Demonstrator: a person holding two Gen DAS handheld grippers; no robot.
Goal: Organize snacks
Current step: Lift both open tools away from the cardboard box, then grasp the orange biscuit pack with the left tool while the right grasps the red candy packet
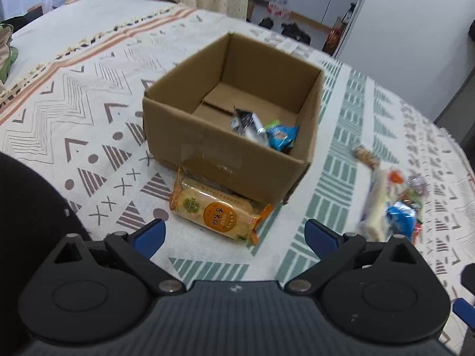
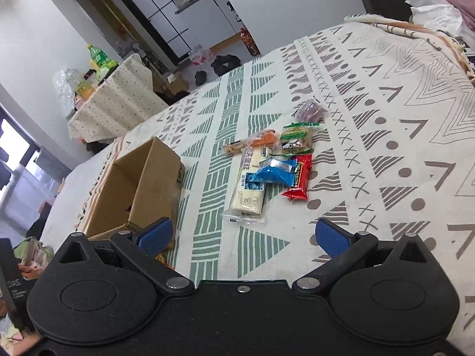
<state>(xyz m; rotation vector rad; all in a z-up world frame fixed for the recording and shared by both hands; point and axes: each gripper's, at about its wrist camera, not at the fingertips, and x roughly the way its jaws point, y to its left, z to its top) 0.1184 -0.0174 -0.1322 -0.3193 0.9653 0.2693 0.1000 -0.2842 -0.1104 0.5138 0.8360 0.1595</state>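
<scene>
Snacks: one orange cracker packet [image 1: 219, 215] on the patterned cloth [image 1: 89, 124], against the near wall of the cardboard box [image 1: 225, 148].

Left gripper [image 1: 234, 234] spread wide, empty, just short of that packet, likely lined up to take it. Right gripper [image 2: 243, 235] likewise spread, empty, facing the loose pile [image 2: 267, 172] beyond. Box contents, a few wrappers [image 1: 264, 132], visible from left view only; pile blurred there, sharp from right.
</scene>
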